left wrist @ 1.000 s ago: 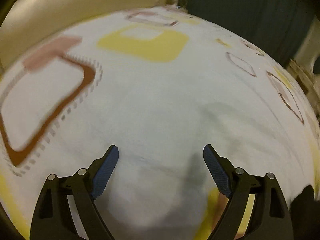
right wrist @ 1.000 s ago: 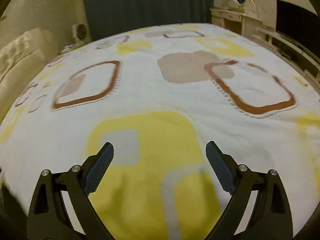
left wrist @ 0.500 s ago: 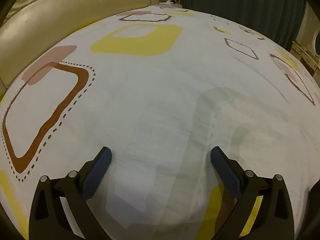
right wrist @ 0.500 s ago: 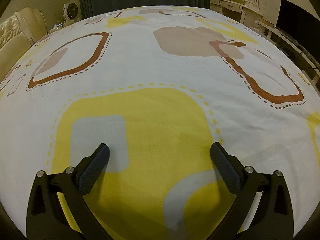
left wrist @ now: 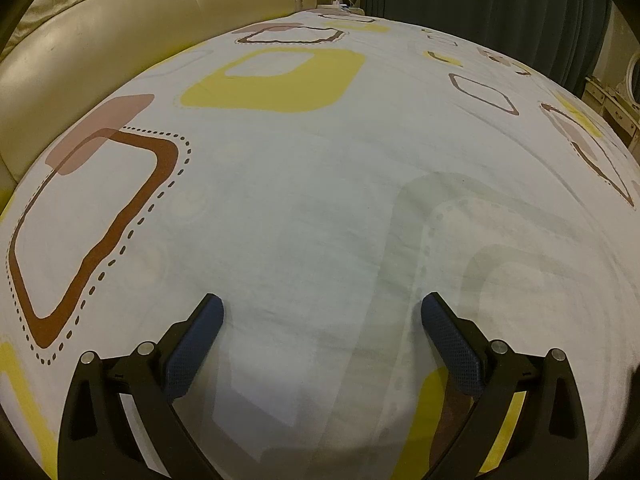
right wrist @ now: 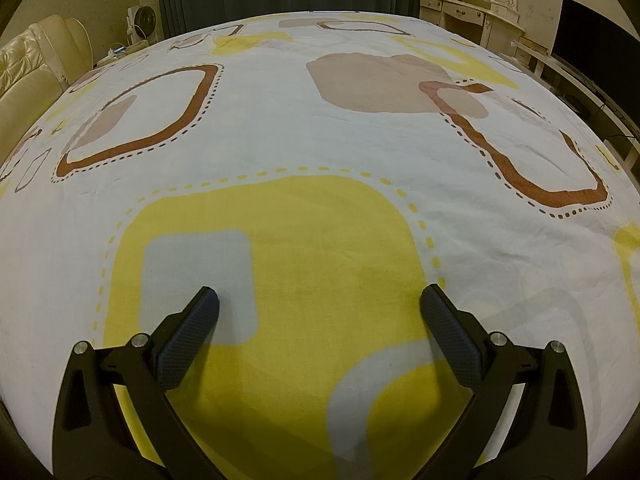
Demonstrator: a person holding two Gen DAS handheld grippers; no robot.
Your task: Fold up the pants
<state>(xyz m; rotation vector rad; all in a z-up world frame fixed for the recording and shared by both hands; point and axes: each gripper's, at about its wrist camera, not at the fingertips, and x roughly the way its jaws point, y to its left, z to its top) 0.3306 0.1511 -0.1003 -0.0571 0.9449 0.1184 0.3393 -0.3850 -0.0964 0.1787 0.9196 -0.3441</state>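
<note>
Over the bed sheet point(right wrist: 320, 128), no pants are seen from 9 to 3 o'clock; both the left gripper point(left wrist: 320, 312) and right gripper point(right wrist: 320, 308) are spread wide, and soft, floppy pants should be pinched at the waistband.

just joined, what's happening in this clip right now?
A person holds two handheld grippers over a bed with a patterned sheet. The left gripper and right gripper both hover with jaws wide open, holding nothing. No pants show in either wrist view, so folding has not visibly begun. A padded headboard sits past the left gripper; a dresser with a mirror stands beyond the bed.
</note>
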